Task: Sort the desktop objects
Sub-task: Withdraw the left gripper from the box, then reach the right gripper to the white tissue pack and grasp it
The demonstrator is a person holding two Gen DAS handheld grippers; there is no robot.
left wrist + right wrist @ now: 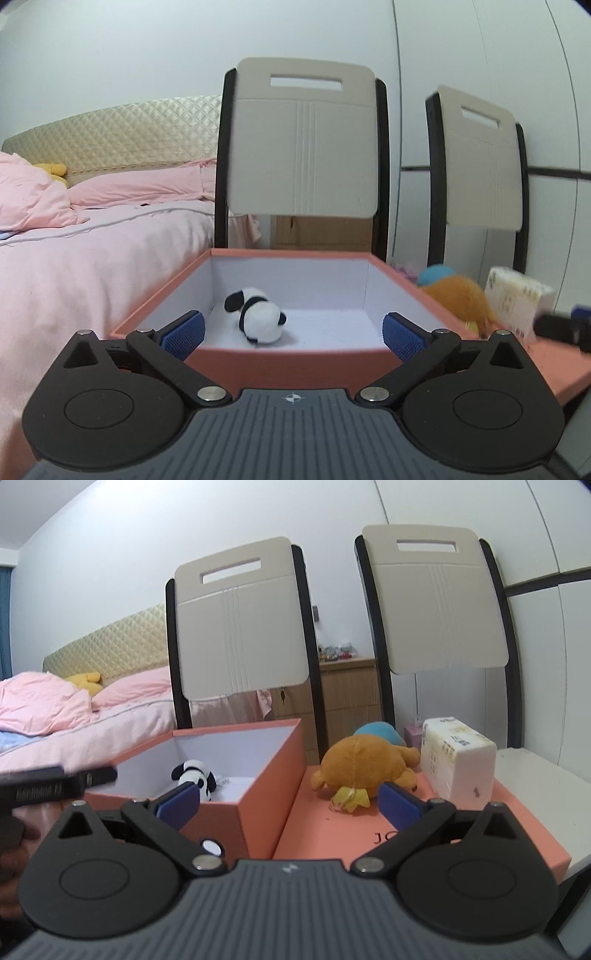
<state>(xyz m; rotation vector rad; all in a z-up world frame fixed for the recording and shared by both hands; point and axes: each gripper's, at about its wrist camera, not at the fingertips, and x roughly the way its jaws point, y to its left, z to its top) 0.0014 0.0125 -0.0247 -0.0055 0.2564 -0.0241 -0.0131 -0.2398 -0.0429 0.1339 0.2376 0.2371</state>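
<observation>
A small panda plush (258,317) lies inside the open salmon box (288,254), white inside. My left gripper (291,334) is open and empty, just in front of the box's near wall. In the right wrist view the box (266,775) stands at left with the panda (195,777) in it. An orange plush (362,766) with a blue part lies on the flat salmon lid (406,842), beside a white tissue pack (458,757). My right gripper (290,805) is open and empty, in front of the orange plush.
Two beige chairs (240,627) (439,605) stand behind the table. A bed with pink bedding (92,251) lies at left. A wooden dresser (351,698) stands behind. The white tabletop (535,786) shows at right. The left gripper's body (48,784) reaches in from the left.
</observation>
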